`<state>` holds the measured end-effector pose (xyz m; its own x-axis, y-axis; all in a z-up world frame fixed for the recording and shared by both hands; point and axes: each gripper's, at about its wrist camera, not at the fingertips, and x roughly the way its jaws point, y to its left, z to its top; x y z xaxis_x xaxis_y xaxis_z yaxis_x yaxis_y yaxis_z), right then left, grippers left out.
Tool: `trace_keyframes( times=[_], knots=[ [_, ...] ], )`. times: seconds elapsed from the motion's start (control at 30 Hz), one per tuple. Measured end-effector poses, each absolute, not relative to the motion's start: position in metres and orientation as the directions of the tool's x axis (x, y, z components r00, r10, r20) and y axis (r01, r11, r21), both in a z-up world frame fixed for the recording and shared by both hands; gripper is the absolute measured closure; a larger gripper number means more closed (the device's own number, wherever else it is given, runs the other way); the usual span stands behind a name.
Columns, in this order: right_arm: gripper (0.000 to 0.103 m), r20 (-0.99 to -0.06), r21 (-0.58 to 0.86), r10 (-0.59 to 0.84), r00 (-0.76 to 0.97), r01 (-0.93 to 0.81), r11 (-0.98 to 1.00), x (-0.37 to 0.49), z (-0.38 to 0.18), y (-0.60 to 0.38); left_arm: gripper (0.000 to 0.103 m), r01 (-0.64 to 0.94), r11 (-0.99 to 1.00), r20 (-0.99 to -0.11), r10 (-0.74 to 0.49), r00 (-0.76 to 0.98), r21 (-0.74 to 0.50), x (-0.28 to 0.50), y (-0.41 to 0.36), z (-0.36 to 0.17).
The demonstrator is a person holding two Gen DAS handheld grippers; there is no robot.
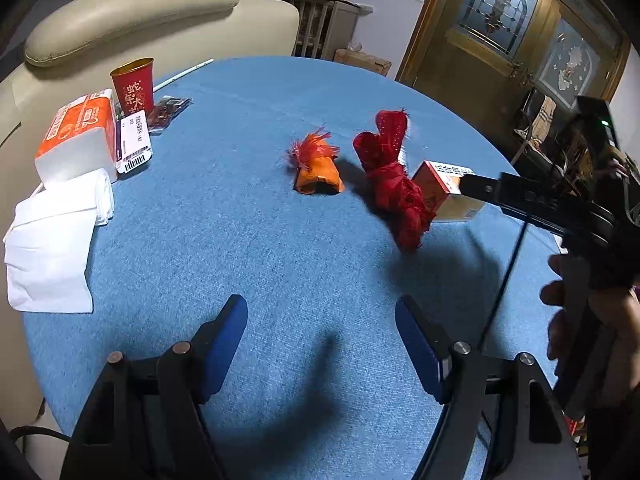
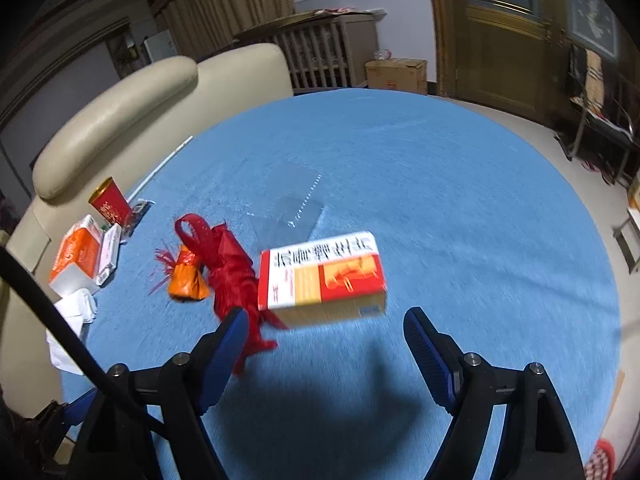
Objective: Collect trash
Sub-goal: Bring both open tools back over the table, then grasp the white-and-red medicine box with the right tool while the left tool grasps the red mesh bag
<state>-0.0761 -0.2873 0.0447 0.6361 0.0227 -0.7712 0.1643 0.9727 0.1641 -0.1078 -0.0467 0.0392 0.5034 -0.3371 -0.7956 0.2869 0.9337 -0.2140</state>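
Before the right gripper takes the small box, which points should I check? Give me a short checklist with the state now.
1. right gripper open, nothing between the fingers: ok.
2. red and white box in front of it, lying flat on the blue table: ok.
3. Box apart from the red ribbon bundle: not ok, they touch.
4. left gripper open, away from the box: ok.
5. Box empty: cannot tell.

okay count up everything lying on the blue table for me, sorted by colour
Red: 3 – red cup, red ribbon bundle, red and white box
Orange: 2 – orange wrapper, orange tissue pack
White: 2 – white tissues, labelled packet
Dark: 1 – dark packet
Total: 8
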Motion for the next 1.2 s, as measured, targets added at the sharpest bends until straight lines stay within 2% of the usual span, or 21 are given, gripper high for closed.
trace_keyframes(
  times=[0.17,0.57,1.07,1.1,1.17,1.2],
  knots=[
    [0.019,-0.785,0.149,0.028,0.618,0.145,0.978,-0.050,0.029,-0.285,0.026,0.287,0.935,-0.801,-0.332,0.498,-0.209,-0.103,-0.050,0.037],
    [0.019,-0.778,0.142,0.045,0.627,0.106,0.984,-0.040,0.029,-0.276,0.026,0.284,0.939,-0.807,-0.318,0.497,-0.195,-0.097,-0.055,0.037],
    [0.018,-0.766,0.180,0.027,0.643,0.173,0.968,-0.038,0.037,-0.283,0.026,0.273,0.943,-0.809,-0.308,0.501,-0.190,-0.093,-0.055,0.036],
    [0.017,-0.764,0.177,0.022,0.645,0.177,0.968,-0.037,0.037,-0.282,0.026,0.276,0.943,-0.808,-0.308,0.502,-0.188,-0.094,-0.055,0.036],
    [0.004,-0.767,0.175,0.018,0.641,0.182,0.968,-0.034,0.034,-0.279,0.026,0.278,0.942,-0.805,-0.311,0.504,-0.190,-0.095,-0.055,0.038],
    [0.001,-0.770,0.167,0.014,0.638,0.181,0.969,-0.033,0.033,-0.277,0.026,0.278,0.941,-0.804,-0.313,0.506,-0.192,-0.094,-0.055,0.039]
  ],
)
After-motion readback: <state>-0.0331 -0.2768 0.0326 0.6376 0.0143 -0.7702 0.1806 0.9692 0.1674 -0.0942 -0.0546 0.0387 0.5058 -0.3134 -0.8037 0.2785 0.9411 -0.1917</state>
